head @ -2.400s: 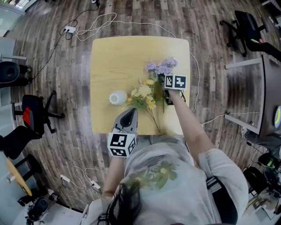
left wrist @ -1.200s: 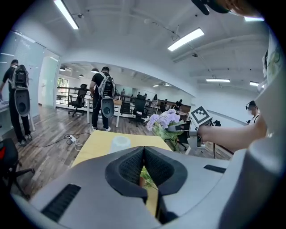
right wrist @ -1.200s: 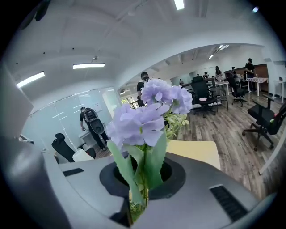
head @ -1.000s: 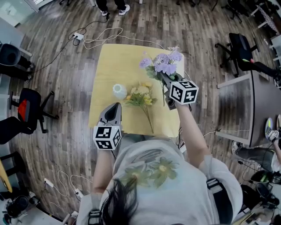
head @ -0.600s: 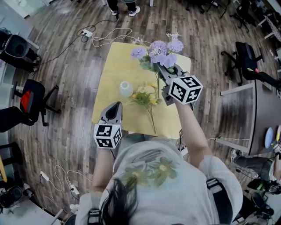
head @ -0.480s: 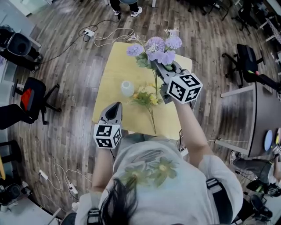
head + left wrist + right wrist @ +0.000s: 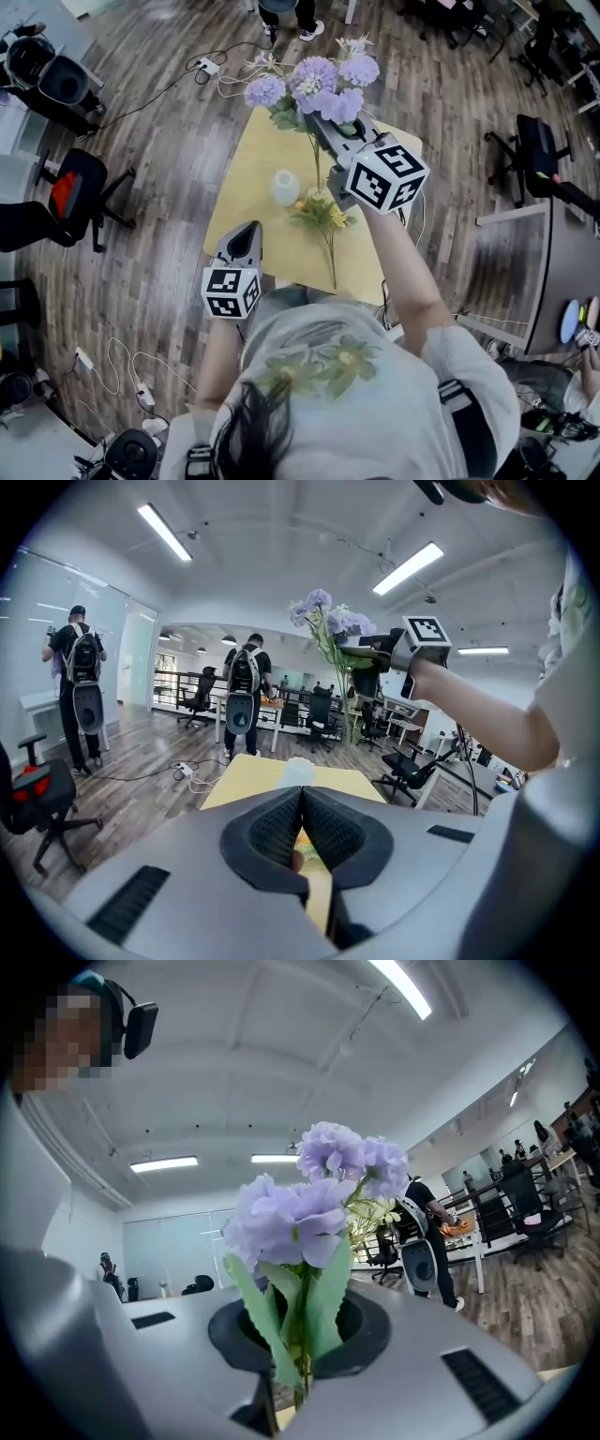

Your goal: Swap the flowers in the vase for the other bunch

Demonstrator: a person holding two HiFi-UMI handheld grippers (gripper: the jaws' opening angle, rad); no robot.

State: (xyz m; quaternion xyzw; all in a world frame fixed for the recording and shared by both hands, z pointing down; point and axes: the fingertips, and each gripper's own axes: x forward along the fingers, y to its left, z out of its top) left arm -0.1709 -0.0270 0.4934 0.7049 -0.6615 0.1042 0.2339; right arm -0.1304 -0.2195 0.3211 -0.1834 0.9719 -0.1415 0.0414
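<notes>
The right gripper view shows the purple bunch [image 7: 300, 1204] clamped in the right gripper [image 7: 298, 1372]; the head view places it above the table [image 7: 258, 141], where one yellow bunch [image 7: 319, 208] lies beside one vase [image 7: 285, 187]. The left gripper [image 7: 302, 799] has jaws together, empty.

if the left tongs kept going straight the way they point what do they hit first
Likely the small white vase, which sits dead ahead of the left tongs; angled downward, they might touch the pale yellow tabletop first. Depth is unclear.
</notes>
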